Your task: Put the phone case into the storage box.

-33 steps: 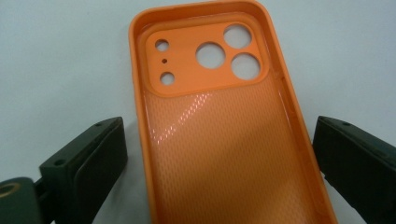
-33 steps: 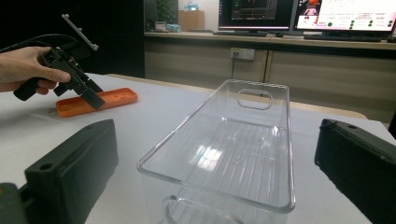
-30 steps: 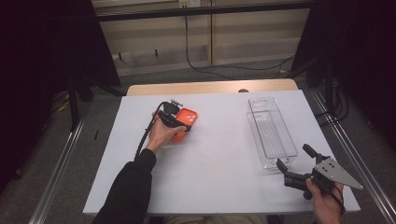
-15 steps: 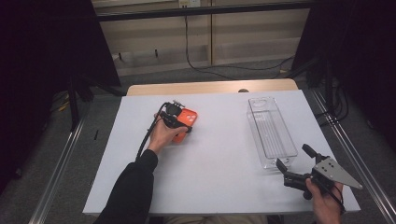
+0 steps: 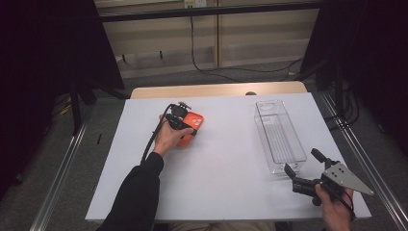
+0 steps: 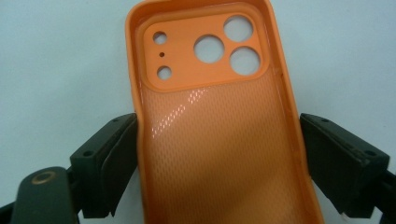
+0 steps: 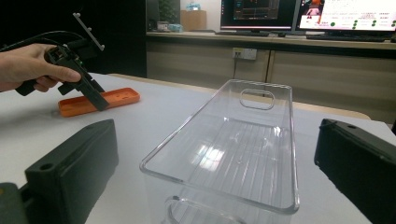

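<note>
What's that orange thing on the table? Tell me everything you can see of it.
It is an orange phone case, empty, lying flat on the white table with its textured inside facing up. It looks like soft rubbery plastic, with round camera holes at one end. The left gripper straddles it: one jaw touches one long edge, the other stands just off.

An orange phone case (image 6: 219,135) lies flat, open side up, camera cutouts at its far end, between the left gripper's (image 6: 219,163) spread jaws.
</note>
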`<control>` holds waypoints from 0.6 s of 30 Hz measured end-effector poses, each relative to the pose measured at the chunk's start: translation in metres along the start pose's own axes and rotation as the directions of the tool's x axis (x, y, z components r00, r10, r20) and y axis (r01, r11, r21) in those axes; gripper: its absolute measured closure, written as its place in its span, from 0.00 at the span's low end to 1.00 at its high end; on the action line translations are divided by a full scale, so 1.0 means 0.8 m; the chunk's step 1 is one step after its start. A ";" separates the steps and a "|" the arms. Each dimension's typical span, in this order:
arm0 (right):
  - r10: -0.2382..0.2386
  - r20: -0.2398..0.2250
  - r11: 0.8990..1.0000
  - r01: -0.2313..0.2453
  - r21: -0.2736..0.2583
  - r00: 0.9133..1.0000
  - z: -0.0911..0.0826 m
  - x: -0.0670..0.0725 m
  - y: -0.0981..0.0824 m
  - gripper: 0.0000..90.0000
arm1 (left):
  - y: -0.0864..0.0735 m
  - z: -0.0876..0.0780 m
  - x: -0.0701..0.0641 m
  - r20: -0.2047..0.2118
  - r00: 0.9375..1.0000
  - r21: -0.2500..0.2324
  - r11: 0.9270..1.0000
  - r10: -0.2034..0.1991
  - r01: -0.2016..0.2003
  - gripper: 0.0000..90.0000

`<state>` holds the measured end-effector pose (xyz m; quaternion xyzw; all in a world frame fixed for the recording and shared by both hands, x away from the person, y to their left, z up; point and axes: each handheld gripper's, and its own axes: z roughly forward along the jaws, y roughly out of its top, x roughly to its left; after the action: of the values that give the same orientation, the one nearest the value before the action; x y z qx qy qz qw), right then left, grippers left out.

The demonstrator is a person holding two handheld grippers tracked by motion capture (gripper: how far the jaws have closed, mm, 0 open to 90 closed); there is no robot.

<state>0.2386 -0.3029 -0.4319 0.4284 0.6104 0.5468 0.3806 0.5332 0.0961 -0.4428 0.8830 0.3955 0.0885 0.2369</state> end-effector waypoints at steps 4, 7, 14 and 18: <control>0.000 0.002 1.000 0.000 0.004 1.000 0.000 -0.001 0.000 0.00 | -0.001 -0.001 0.000 -0.015 1.000 -0.005 1.000 0.009 -0.009 0.17; 0.000 0.002 1.000 0.000 0.005 1.000 0.000 -0.001 0.000 0.00 | -0.002 -0.004 0.003 -0.025 1.000 -0.023 1.000 0.009 -0.010 0.17; -0.002 0.009 1.000 0.002 0.008 1.000 0.000 -0.001 -0.001 0.00 | -0.001 -0.022 0.004 -0.045 0.999 -0.075 0.997 0.015 -0.018 0.17; -0.004 0.008 1.000 0.004 0.013 1.000 0.000 -0.001 -0.001 0.00 | -0.003 -0.027 0.003 -0.062 0.998 -0.104 0.994 0.023 -0.030 0.17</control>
<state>0.2387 -0.3034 -0.4324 0.4319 0.6133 0.5405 0.3810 0.5259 0.1063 -0.4253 0.8715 0.3855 0.1389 0.2694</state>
